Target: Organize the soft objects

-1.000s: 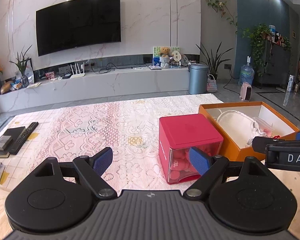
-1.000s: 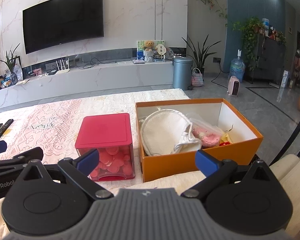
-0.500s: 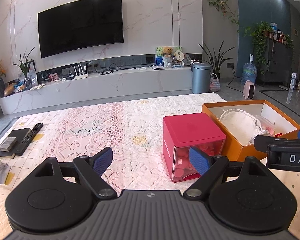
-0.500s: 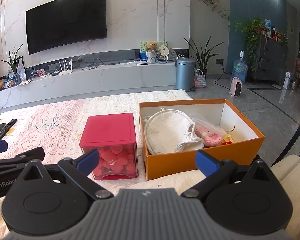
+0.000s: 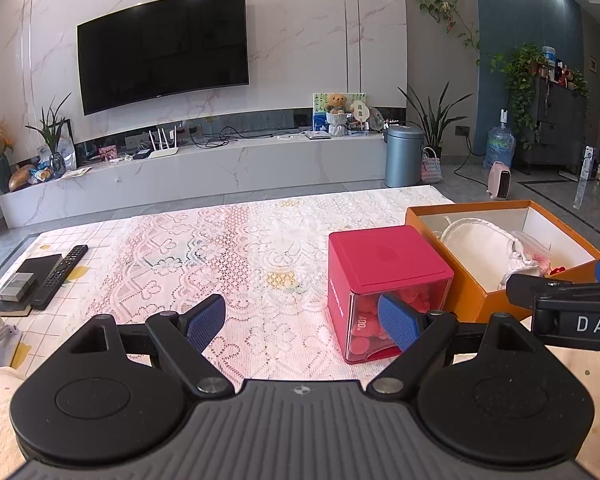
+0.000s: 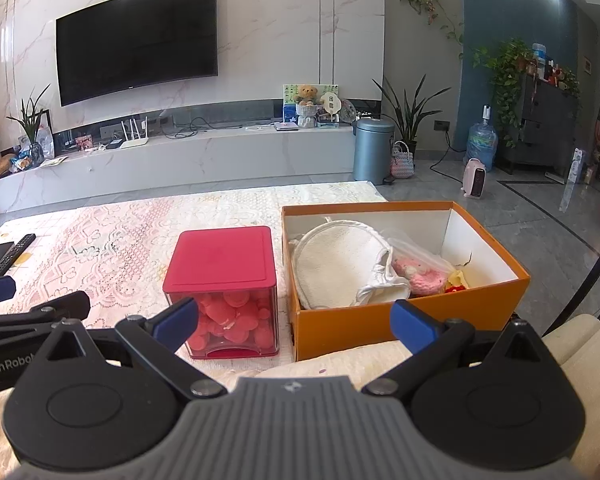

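Lace-covered table [image 6: 112, 248] carrying a red-lidded box [image 6: 224, 292] of soft pink pieces, left of and just beside an orange box [image 6: 380, 324] holding white fabric [image 6: 340, 260]. Left gripper [image 5: 300, 320] and right gripper [image 6: 296, 320] hover spread, empty; approach should probably be slow, pinching fabric only.

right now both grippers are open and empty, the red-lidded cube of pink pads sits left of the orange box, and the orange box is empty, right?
Not quite: the orange box is not empty. The right wrist view shows a white cloth item and a bag with something pink inside it. The rest holds: the left gripper and right gripper are open and empty, and the cube sits left of the box.
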The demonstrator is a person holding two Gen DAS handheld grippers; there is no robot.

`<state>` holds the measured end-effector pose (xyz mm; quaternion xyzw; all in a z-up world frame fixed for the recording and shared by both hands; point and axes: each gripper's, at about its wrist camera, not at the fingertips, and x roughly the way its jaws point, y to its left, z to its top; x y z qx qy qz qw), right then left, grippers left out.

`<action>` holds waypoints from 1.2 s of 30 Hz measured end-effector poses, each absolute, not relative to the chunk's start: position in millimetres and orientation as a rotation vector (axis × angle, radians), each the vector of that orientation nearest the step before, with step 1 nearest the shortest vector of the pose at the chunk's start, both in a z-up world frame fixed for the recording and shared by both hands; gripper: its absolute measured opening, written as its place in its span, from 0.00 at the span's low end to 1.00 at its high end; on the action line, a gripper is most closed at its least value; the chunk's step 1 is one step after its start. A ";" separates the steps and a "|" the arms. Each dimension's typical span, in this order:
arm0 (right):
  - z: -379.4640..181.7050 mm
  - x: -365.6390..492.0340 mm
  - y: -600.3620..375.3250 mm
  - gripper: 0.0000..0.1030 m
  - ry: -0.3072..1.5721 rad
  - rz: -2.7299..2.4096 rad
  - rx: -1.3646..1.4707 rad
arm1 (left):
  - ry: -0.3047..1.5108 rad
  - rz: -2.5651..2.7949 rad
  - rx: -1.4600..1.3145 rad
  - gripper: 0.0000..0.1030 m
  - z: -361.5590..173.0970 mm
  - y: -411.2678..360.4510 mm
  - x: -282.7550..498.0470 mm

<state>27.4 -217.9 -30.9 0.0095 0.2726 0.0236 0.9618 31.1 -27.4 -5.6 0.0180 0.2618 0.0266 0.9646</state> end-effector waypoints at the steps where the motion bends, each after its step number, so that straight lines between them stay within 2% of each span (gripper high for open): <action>1: -31.1 27.6 -217.6 0.97 0.554 0.048 0.019 | 0.530 0.053 0.037 0.98 -5.8 -27.6 31.2; 36: -36.4 28.9 -210.8 0.97 0.578 0.064 0.006 | 0.542 0.059 0.024 0.98 -11.7 -25.0 31.5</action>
